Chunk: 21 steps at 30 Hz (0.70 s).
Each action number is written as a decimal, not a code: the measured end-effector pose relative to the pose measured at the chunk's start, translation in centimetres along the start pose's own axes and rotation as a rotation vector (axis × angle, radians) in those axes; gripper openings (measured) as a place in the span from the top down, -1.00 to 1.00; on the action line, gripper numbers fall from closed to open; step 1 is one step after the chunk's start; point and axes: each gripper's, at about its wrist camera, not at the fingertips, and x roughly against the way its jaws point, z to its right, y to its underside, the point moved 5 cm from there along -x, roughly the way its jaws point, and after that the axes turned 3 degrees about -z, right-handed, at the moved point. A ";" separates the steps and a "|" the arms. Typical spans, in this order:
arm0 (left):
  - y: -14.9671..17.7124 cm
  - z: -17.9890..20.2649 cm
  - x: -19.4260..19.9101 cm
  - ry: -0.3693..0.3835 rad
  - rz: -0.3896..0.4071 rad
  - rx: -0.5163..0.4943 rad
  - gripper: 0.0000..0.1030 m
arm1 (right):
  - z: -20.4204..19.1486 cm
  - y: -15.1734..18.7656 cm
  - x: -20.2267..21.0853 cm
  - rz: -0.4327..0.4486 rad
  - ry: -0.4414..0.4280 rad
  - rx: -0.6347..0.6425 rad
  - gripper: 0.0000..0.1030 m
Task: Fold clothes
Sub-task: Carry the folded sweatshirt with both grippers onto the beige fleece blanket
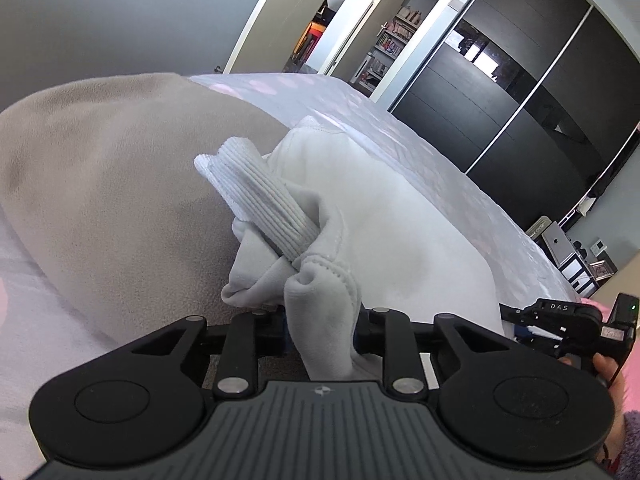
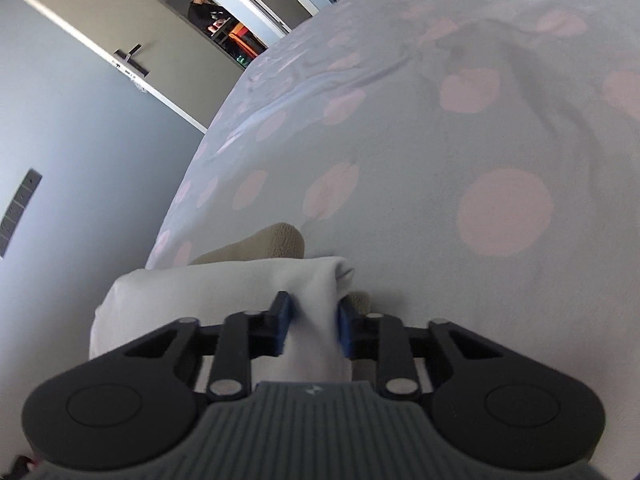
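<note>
A white fleece garment (image 1: 400,220) lies bunched on the bed, its ribbed cuff (image 1: 256,200) sticking up towards the left. My left gripper (image 1: 320,320) is shut on a thick fold of it, and the cloth hides the pads. In the right wrist view my right gripper (image 2: 314,320) pinches a corner of the white garment (image 2: 180,292) between its blue pads (image 2: 282,320). The right gripper (image 1: 560,324) also shows at the right edge of the left wrist view, held by a hand (image 1: 608,368).
A beige fleece (image 1: 120,180) lies under and left of the white garment, and its edge (image 2: 280,240) shows beyond the right gripper. The bedspread (image 2: 400,160) is pale with pink dots. Dark wardrobe doors (image 1: 520,100) stand right of the bed. A person (image 2: 204,6) stands far off in a doorway.
</note>
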 end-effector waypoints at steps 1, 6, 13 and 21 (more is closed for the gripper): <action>-0.1 0.5 0.3 -0.016 0.016 -0.036 0.60 | -0.9 -0.3 0.5 0.019 0.022 0.046 0.78; -1.8 2.8 2.2 -0.063 0.096 -0.151 0.62 | -5.9 -2.3 3.4 0.109 0.064 0.223 0.81; -2.7 1.9 4.6 -0.118 0.179 -0.141 0.63 | -10.2 -2.6 3.9 0.154 0.062 0.318 0.82; 1.1 -1.1 1.5 -0.131 0.098 -0.039 0.60 | -9.3 -1.1 -0.3 0.081 0.185 0.321 0.73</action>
